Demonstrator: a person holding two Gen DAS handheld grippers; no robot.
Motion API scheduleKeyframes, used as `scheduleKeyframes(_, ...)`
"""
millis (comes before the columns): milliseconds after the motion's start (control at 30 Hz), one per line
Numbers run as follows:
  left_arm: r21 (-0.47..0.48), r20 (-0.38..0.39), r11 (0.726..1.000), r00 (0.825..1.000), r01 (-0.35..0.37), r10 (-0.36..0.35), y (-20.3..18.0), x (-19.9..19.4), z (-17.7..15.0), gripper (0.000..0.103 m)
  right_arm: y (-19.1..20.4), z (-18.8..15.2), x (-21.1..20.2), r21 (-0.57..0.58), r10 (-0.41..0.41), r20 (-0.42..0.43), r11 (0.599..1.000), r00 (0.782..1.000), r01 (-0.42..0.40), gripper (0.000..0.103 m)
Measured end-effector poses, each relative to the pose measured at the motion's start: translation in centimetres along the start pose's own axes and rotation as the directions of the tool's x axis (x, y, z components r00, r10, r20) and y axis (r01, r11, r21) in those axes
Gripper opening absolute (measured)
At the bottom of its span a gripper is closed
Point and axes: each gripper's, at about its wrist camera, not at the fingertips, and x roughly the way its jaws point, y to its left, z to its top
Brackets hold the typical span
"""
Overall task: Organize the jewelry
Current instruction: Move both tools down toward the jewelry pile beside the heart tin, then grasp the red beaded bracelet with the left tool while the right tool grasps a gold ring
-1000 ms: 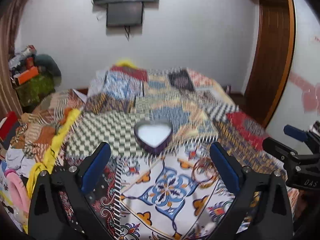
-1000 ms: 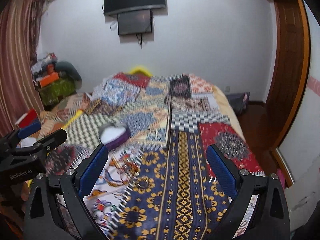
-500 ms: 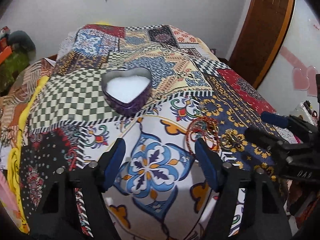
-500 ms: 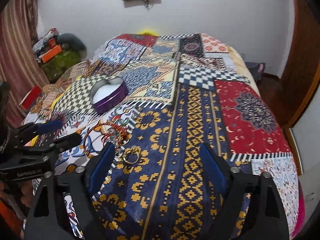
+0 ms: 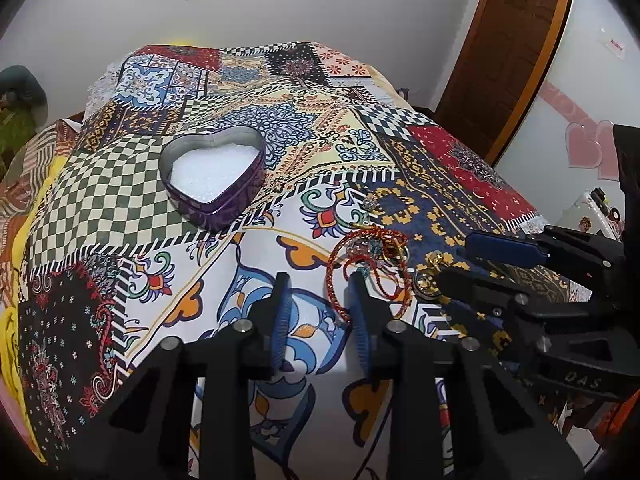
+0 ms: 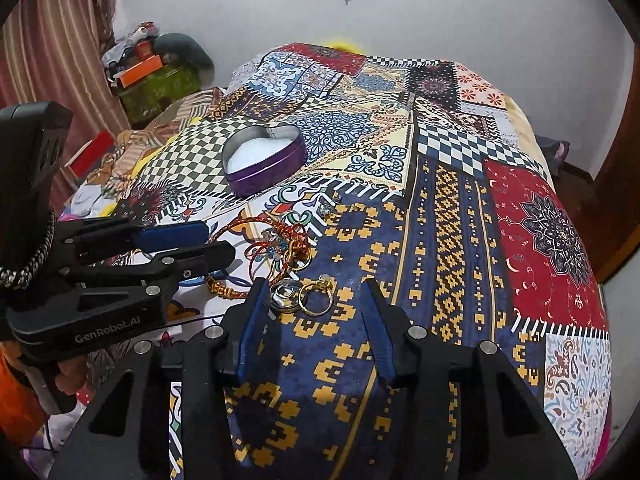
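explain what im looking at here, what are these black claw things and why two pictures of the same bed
The black claws are hand-held grippers, one in each of a person's hands; no robot arm is involved. Each carries a fisheye camera looking along its fingers, so you get two views of one moment. The left gripper and the right gripper are both open and hold nothing. On the patchwork bedspread sits an open purple heart-shaped tin with a white lining. Nearer lies a tangle of red and gold cord bracelets, with gold rings beside it. The jewelry has not yet gone into the tin.
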Motion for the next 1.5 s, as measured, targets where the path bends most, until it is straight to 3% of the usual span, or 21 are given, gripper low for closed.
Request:
scheduleKeyframes(233,0.014,0.009,1.000,1.000,0.016,-0.016,-0.4,0.5,0.2,0.008,-0.4,-0.2,1.0,-0.011,-0.016,-0.030,1.000,0.999,0.015,0.029)
scheduleKeyframes(367,0.021,0.022,1.000,1.000,0.020,-0.020,-0.6,0.5,0.2,0.003,-0.2,-0.3,1.3,-0.022,-0.012,-0.030,1.000,0.999,0.011,0.023)
scheduleKeyframes(633,0.020,0.083,1.000,0.996,0.012,-0.013,-0.7,-1.4,0.7,0.001,-0.4,-0.3,1.3,-0.017,0.002,-0.024,1.000,1.000,-0.002,0.016)
scheduleKeyframes(700,0.017,0.098,1.000,0.995,0.010,-0.012,-0.7,-2.0,0.8,0.001,-0.5,-0.3,1.3,-0.011,0.006,-0.030,1.000,1.000,-0.006,0.003)
scheduleKeyframes(1067,0.010,0.130,1.000,0.991,-0.007,0.006,-0.6,-4.0,0.7,0.001,-0.1,-0.3,-0.1,-0.014,0.009,-0.030,1.000,1.000,-0.009,0.004)
scheduleKeyframes(1100,0.009,0.129,1.000,0.992,-0.008,0.006,-0.5,-4.1,0.5,0.001,-0.1,-0.3,0.0,-0.013,0.017,-0.040,1.000,0.999,-0.017,0.007)
scheduleKeyframes(1167,0.007,0.127,1.000,0.992,-0.010,0.009,-0.4,-4.2,0.3,0.001,0.0,-0.2,0.4,-0.007,0.036,-0.065,0.999,0.997,-0.037,0.021)
scheduleKeyframes(1200,0.006,0.125,1.000,0.992,-0.012,0.011,-0.4,-4.2,0.3,0.001,0.0,-0.2,0.6,-0.004,0.030,-0.066,1.000,0.997,-0.031,0.032)
scheduleKeyframes(1233,0.005,0.124,1.000,0.992,-0.016,0.015,-0.3,-4.2,0.2,0.001,0.0,-0.2,0.8,-0.005,0.019,-0.064,1.000,0.998,-0.019,0.035)
scheduleKeyframes(1400,-0.008,0.117,1.000,0.993,-0.025,0.026,0.2,-4.0,0.0,0.001,0.4,0.0,2.0,-0.043,-0.006,-0.063,0.999,0.998,0.003,0.035)
scheduleKeyframes(1500,-0.019,0.115,0.999,0.993,-0.026,0.028,0.5,-3.9,0.0,0.001,0.8,-0.1,2.4,-0.080,-0.023,-0.062,0.997,0.998,0.018,0.017)
